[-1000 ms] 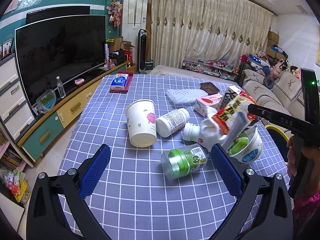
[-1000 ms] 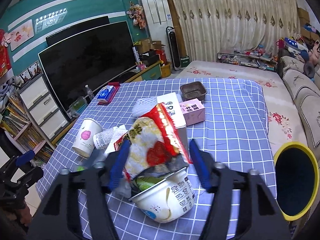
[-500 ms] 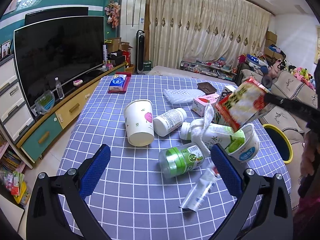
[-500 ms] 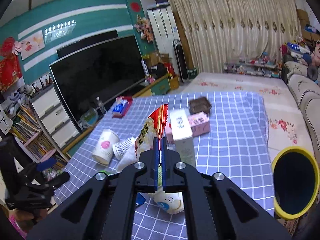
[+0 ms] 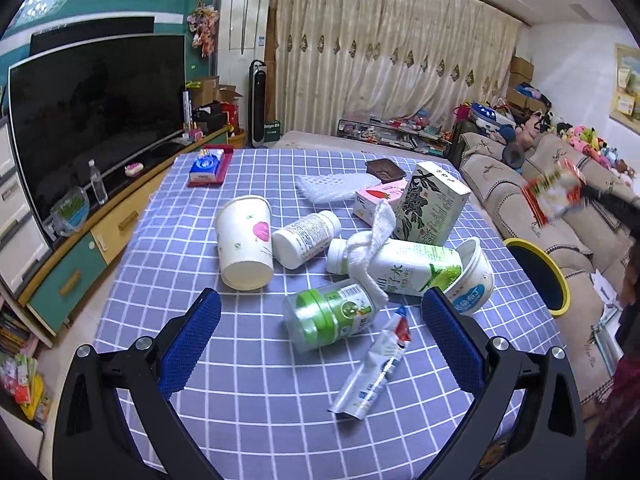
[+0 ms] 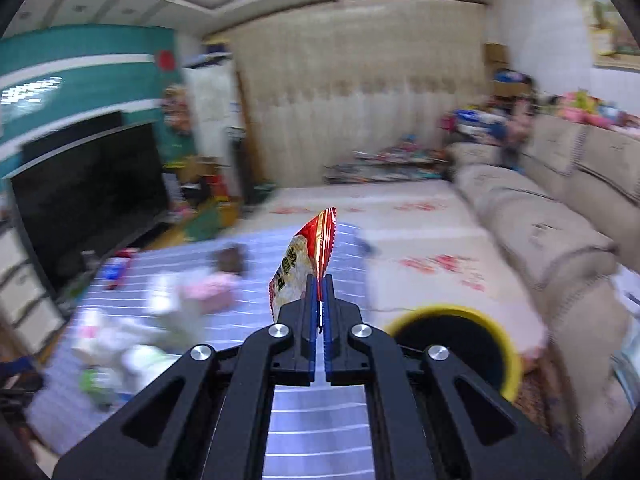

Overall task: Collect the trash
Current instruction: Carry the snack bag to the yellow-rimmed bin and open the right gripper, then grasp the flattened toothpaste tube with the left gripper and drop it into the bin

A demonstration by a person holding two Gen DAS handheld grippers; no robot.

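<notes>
Your left black two-finger gripper with blue ribbed pads (image 5: 320, 336) is spread wide — its fingers (image 5: 190, 338) point forward and slightly down, well apart from one another, with nothing between them. Your right black two-finger gripper with blue pads (image 6: 319, 298) has its jaws pressed together, pinching a thin red-and-cream foil snack wrapper (image 6: 310, 256) that stands up past the fingertips — in the left wrist view this gripper is out at the far right edge, blurred.

Black angular gripper frames, blue textured jaws, silver round screws
</notes>
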